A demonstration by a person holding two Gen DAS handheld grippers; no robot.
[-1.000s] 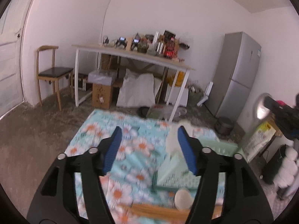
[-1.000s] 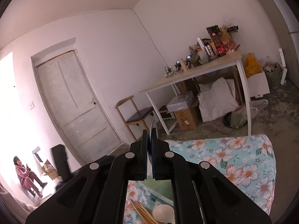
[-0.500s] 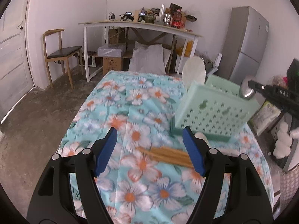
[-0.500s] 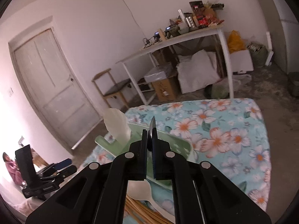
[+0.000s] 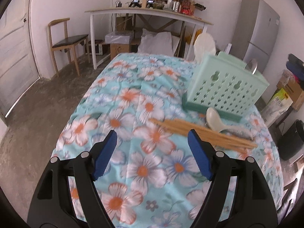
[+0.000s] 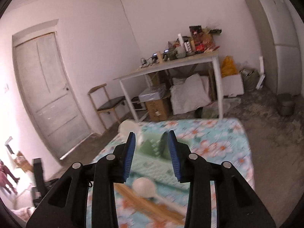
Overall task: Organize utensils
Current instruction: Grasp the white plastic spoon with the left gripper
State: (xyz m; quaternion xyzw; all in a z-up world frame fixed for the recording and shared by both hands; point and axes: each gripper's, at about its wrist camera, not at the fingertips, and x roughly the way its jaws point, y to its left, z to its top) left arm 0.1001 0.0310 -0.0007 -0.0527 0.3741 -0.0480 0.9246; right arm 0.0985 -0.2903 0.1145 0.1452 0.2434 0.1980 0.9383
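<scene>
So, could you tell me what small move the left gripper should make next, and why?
Probably ease the left gripper forward and right over the chopsticks: its jaws stand open and empty, and the bundle lies loose on the cloth beside the green basket.

We see our left gripper (image 5: 152, 142) with its blue pads spread wide and nothing between them, its jaws having just been opening, above the floral tablecloth (image 5: 144, 102). To the right lie wooden chopsticks (image 5: 201, 131), a pale spoon (image 5: 214, 121) resting across them. Just beyond stands a mint-green perforated caddy (image 5: 226, 87), a white paddle (image 5: 205, 45) and a metal utensil (image 5: 251, 66) rising from it.
</scene>
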